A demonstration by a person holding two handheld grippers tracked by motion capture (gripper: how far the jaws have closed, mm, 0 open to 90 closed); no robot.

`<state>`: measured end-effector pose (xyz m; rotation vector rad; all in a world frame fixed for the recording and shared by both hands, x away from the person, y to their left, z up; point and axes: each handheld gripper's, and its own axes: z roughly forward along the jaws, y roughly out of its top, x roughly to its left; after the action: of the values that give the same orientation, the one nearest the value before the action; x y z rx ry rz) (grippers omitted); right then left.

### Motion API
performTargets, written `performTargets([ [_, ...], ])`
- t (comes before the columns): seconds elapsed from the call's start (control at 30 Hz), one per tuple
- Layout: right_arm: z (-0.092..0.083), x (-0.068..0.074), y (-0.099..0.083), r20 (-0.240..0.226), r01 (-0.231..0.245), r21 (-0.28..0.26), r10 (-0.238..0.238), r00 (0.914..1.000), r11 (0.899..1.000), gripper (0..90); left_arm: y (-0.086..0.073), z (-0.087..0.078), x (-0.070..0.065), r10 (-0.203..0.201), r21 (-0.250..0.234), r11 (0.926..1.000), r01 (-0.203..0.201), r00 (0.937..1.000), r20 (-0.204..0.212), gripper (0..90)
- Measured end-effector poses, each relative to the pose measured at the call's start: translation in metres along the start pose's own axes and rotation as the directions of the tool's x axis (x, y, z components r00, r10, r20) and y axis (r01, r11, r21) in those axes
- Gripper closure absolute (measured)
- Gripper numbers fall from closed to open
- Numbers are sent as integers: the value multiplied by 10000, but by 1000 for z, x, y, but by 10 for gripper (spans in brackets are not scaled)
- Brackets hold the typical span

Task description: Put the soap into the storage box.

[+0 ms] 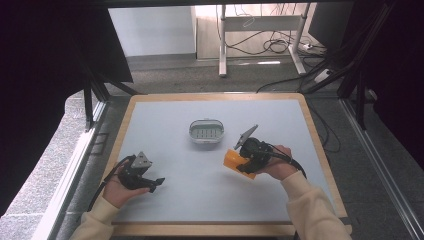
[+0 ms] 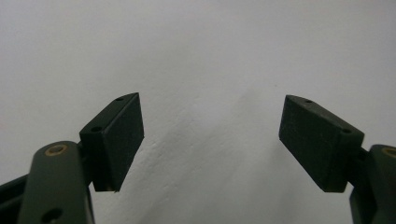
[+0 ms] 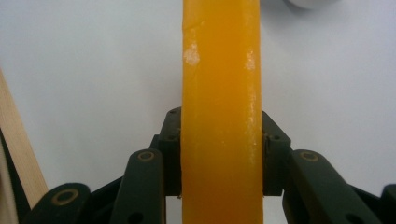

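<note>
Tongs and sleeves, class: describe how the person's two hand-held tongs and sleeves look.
Both tongs, left and right, are black, with flat rectangular pads on linked arms with brass-coloured rivets. Each carries a grey three-cornered plate and trails a black cable. The sleeves are cream-coloured.

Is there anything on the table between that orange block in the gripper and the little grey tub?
Nothing visible. The right gripper is shut on the flat orange block, and the bare grey mat between it and the small oval grey tub holds nothing. The left gripper sits open, well off to the side.
</note>
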<state>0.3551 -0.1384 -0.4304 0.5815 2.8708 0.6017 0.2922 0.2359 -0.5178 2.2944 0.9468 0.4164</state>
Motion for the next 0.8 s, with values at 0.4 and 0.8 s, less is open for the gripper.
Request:
performTargets([
  [0.4,-8,-5,15,91,385,-258,-383,9992,9989,617,0,0,0,-12,-10,10000,12,10000,-7,220],
  [0.8,-10,-10,24,-3,549,-519,-550,9985,9971,617,0,-1,0,-24,-29,10000,24,10000,4,221],
])
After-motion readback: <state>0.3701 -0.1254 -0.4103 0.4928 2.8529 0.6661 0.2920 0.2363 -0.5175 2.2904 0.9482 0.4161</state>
